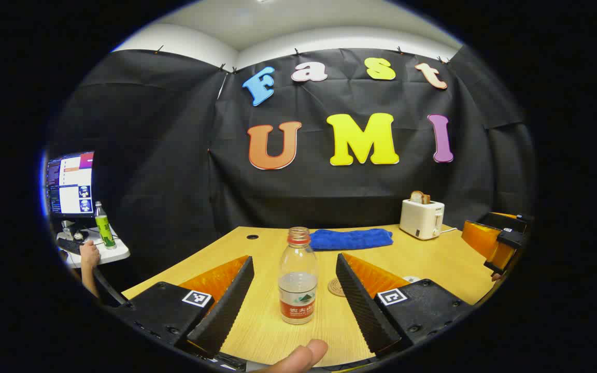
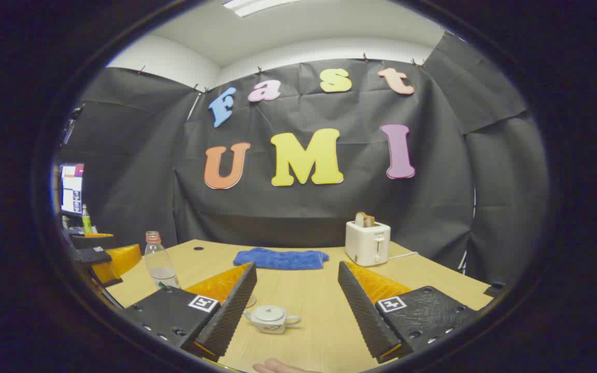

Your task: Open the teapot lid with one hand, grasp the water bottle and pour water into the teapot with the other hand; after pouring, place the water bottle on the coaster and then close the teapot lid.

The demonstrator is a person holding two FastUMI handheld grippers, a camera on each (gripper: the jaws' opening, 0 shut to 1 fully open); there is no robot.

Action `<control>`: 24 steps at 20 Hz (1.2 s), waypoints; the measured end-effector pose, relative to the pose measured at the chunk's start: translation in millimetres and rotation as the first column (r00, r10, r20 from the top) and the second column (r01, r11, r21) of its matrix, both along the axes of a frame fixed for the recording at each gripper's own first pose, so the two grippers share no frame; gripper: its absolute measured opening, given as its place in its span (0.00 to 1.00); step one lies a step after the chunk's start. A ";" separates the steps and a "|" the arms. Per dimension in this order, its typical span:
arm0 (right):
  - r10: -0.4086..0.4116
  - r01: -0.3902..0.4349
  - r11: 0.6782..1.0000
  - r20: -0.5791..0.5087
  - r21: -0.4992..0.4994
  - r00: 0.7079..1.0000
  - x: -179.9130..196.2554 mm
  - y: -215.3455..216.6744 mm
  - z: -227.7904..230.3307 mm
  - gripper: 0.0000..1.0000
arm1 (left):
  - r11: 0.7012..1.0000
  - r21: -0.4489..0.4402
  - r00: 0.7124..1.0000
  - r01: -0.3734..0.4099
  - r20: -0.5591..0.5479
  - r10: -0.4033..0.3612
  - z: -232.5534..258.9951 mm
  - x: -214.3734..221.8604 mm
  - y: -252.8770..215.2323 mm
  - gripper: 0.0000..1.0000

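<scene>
A clear water bottle (image 1: 298, 280) with a red label, partly filled, stands upright on the wooden table (image 1: 433, 259). It is centred ahead of my left gripper (image 1: 294, 256), which is open, with its fingers apart from the bottle on both sides. A round coaster (image 1: 337, 287) lies just right of the bottle. In the right gripper view a small white teapot (image 2: 270, 318) sits on the table with its lid on, low between the fingers of my open right gripper (image 2: 297, 264). The bottle (image 2: 159, 261) and the left gripper (image 2: 102, 256) appear far left there.
A blue towel (image 1: 350, 239) lies at the table's back and a white toaster (image 1: 422, 217) with bread stands back right. The right gripper (image 1: 503, 243) is at the table's right edge. Off the table on the left are a monitor (image 1: 70, 184), a green bottle (image 1: 104, 225) and a person's hand (image 1: 89, 254).
</scene>
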State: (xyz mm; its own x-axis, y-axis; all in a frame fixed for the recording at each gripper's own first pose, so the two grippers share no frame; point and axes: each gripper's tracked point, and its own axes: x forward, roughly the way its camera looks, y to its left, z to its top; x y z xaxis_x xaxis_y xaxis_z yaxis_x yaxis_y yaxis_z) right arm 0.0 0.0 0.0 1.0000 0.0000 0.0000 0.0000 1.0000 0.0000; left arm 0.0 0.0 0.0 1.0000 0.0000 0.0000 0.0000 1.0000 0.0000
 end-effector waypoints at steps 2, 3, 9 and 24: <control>0.006 -0.006 1.000 -0.020 -0.005 1.000 0.6 1.6 -7.8 0.95 | 1.000 0.012 1.000 -0.017 0.009 0.016 1.9 0.2 8.7 1.00; -0.002 0.002 1.000 -0.026 -0.005 1.000 2.2 -0.5 -9.3 0.95 | 1.000 0.018 1.000 -0.022 0.012 0.022 2.5 0.3 11.9 1.00; -0.023 0.023 1.000 -0.043 -0.012 0.999 8.6 -8.9 -14.7 0.95 | 1.000 0.014 1.000 -0.019 -0.006 0.019 -4.5 1.9 13.7 1.00; 0.035 -0.042 0.997 -0.120 -0.059 0.992 53.9 24.7 -84.4 0.97 | 0.999 0.020 0.998 -0.033 -0.060 0.035 -26.7 19.8 21.5 1.00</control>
State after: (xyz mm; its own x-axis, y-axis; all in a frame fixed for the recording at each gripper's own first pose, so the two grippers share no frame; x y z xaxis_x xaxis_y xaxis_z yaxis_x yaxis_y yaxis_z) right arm 53.9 24.7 -84.4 0.9922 0.0349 -0.1201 -0.0423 0.9973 -0.0594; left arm 19.8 21.5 -26.7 0.9976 0.0346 -0.0599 -0.0335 0.9992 0.0204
